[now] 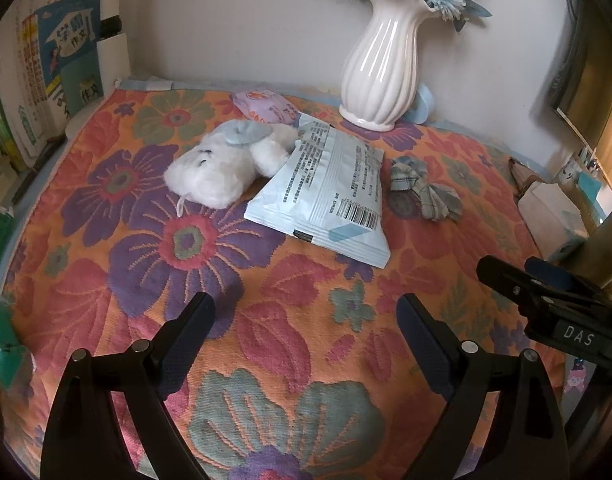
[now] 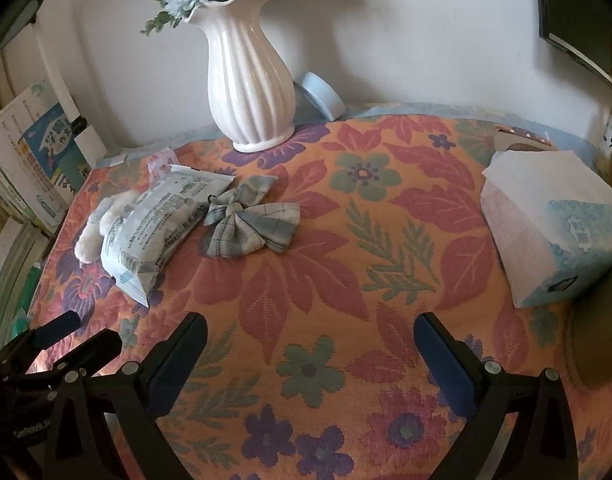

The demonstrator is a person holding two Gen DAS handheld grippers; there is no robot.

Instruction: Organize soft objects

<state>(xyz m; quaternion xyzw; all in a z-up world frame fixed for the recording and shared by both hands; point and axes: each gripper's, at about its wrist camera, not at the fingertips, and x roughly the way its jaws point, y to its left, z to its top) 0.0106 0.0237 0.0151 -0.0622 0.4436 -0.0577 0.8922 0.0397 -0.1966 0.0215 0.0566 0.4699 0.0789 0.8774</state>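
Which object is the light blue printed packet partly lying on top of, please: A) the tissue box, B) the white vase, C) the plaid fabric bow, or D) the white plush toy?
D: the packet overlaps the edge of the white plush toy, while the plaid bow lies apart beside it, and the vase and tissue box stand clear of it.

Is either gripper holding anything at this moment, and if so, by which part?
Nothing is held. The left gripper and right gripper both hover open over the floral cloth, short of the wipes pack.
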